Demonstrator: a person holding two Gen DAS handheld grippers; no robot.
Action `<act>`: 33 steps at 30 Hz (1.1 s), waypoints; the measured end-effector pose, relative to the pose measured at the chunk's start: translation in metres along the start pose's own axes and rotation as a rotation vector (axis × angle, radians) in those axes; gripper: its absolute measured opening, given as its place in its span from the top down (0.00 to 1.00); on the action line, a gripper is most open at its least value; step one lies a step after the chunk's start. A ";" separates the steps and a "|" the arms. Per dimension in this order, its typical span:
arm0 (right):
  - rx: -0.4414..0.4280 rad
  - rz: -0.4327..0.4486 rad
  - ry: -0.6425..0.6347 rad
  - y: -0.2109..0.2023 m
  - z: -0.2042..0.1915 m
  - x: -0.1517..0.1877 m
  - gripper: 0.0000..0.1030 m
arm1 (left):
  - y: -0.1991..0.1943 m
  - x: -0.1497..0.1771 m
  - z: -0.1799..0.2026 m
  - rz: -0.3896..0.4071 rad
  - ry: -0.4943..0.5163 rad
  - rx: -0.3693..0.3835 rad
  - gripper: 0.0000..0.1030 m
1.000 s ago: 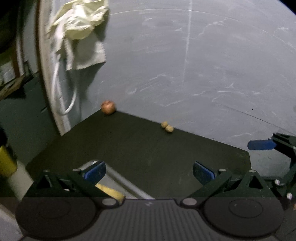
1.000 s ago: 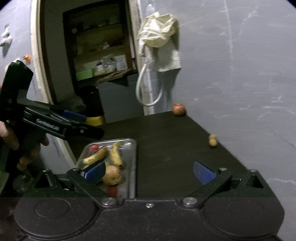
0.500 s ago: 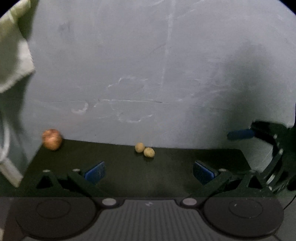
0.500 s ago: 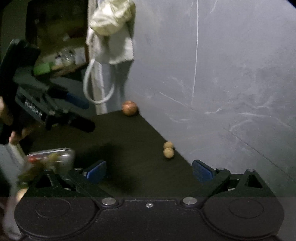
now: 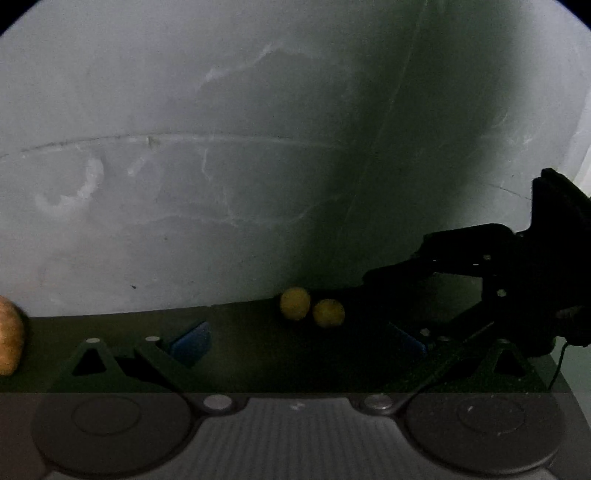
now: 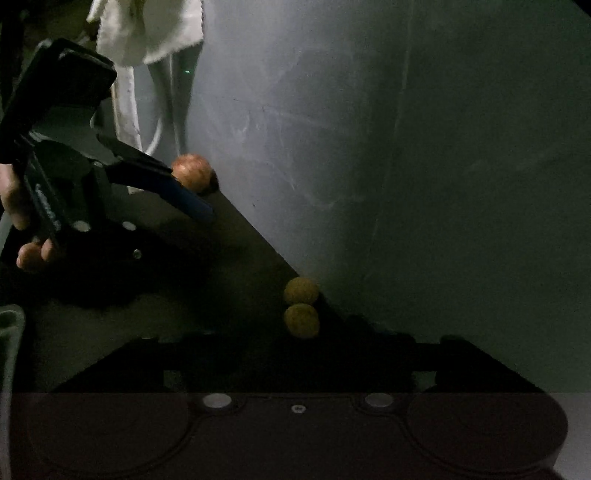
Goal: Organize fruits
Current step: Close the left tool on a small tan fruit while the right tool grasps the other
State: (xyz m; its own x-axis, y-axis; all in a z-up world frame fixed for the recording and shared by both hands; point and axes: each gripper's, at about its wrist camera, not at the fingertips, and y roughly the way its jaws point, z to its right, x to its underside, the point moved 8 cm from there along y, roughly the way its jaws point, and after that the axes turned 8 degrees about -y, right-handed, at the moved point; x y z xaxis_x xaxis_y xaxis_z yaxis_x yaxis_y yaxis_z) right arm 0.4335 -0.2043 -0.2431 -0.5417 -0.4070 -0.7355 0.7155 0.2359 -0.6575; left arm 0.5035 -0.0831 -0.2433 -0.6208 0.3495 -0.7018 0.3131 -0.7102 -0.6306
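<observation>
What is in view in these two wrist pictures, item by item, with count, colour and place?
small round fruits: two, yellow, side by side at the table's back edge by the wall
larger round fruit: one, reddish-brown, at the table's far corner by the wall
table: one, dark, set against the wall
wall: one, grey, scuffed, behind the table
cloth: one, pale, hanging above the far corner
metal tray: one, only its edge shows, left of the table
left gripper: black, blue fingers apart, empty
right gripper: black, closing, nothing seen between its fingers
hand: one, holding the left gripper
</observation>
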 end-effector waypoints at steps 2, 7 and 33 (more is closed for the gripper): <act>0.001 -0.005 -0.001 0.008 0.000 0.001 0.48 | 0.005 0.001 -0.002 0.000 -0.006 0.020 0.01; -0.001 -0.009 0.000 0.017 0.001 0.002 0.48 | 0.015 0.000 -0.006 0.008 -0.046 0.060 0.01; 0.050 -0.047 0.099 -0.050 0.031 0.055 0.72 | 0.086 0.005 0.013 0.004 0.065 -0.126 0.45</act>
State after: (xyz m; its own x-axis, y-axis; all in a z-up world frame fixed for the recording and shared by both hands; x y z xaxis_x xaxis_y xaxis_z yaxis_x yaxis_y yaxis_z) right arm 0.3812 -0.2657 -0.2460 -0.6139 -0.3269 -0.7185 0.7082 0.1739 -0.6842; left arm 0.5181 -0.1499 -0.2967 -0.5729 0.3885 -0.7217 0.4058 -0.6305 -0.6616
